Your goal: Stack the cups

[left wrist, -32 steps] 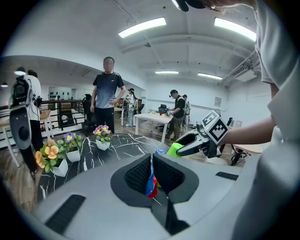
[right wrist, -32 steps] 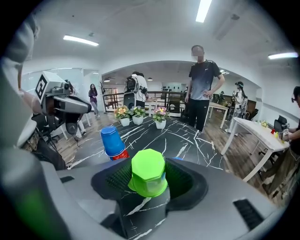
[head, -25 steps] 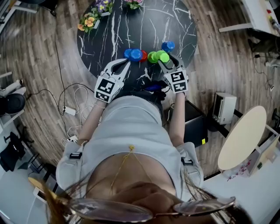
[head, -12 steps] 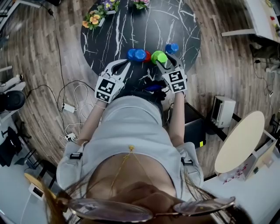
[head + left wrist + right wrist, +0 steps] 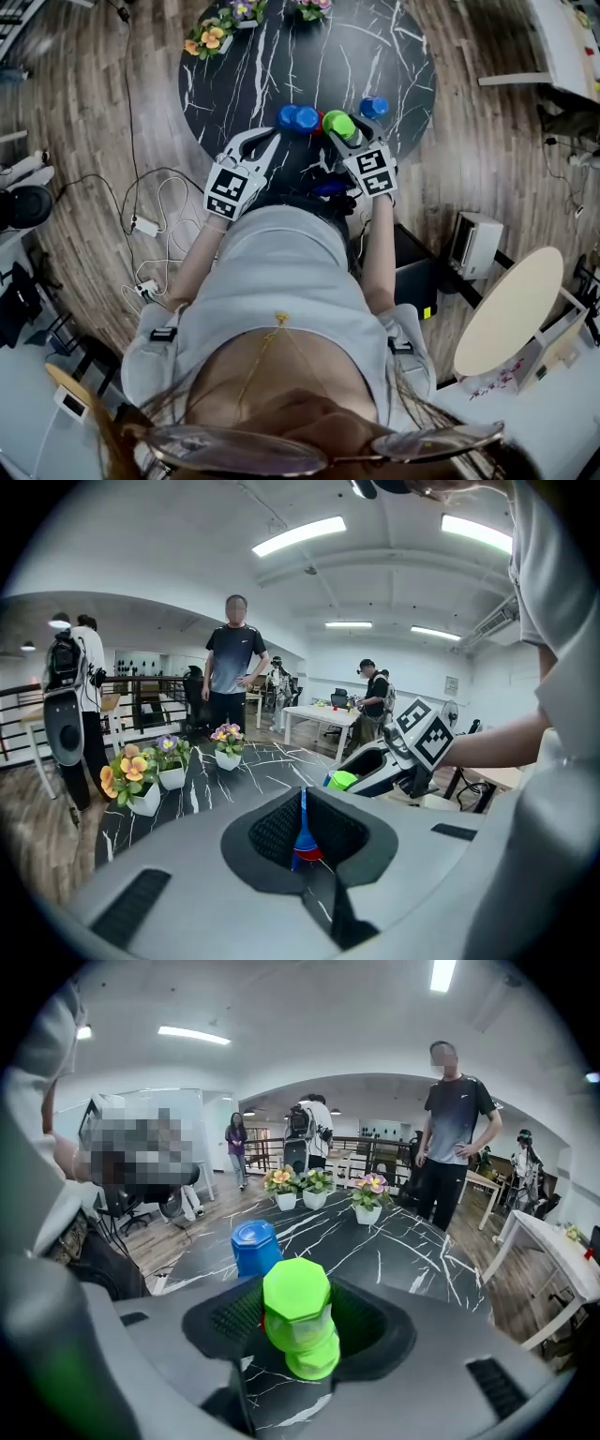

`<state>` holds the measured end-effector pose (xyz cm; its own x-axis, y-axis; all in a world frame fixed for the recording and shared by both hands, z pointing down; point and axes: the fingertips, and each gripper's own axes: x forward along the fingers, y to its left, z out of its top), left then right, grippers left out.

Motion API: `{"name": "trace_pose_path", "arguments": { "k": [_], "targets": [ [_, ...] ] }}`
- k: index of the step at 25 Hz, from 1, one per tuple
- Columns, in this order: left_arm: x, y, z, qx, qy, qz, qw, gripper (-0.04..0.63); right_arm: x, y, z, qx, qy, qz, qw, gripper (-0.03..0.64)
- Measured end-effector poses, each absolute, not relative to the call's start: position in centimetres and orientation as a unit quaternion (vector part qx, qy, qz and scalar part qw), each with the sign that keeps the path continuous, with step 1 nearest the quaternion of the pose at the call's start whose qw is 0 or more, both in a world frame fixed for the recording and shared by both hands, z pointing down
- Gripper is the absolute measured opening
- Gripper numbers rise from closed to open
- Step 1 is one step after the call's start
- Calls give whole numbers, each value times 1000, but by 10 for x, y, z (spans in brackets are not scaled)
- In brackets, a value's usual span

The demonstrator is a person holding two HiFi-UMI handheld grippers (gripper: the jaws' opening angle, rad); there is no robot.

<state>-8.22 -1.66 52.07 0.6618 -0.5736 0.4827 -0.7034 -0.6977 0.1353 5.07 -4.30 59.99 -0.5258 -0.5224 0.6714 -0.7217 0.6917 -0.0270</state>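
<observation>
Head view: forearms stretched forward over round, black, white-veined desk. Right gripper clamped on glossy green cup, octagonal, upturned, sitting atop second green cup. Left gripper pressed together, empty, just beside blue cups.

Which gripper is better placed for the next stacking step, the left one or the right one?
Right, probably. The right gripper grips the green cup, with a blue cup just beyond it. The left gripper is shut, empty, short of the blue pair.
</observation>
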Motion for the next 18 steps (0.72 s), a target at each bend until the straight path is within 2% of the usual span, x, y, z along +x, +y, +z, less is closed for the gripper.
{"name": "trace_pose_path", "arguments": {
  "k": [18],
  "targets": [
    [-78,-20,523,900,-347,209,160,38,46,-42,602,356,-867,159,309,256]
  ]
}}
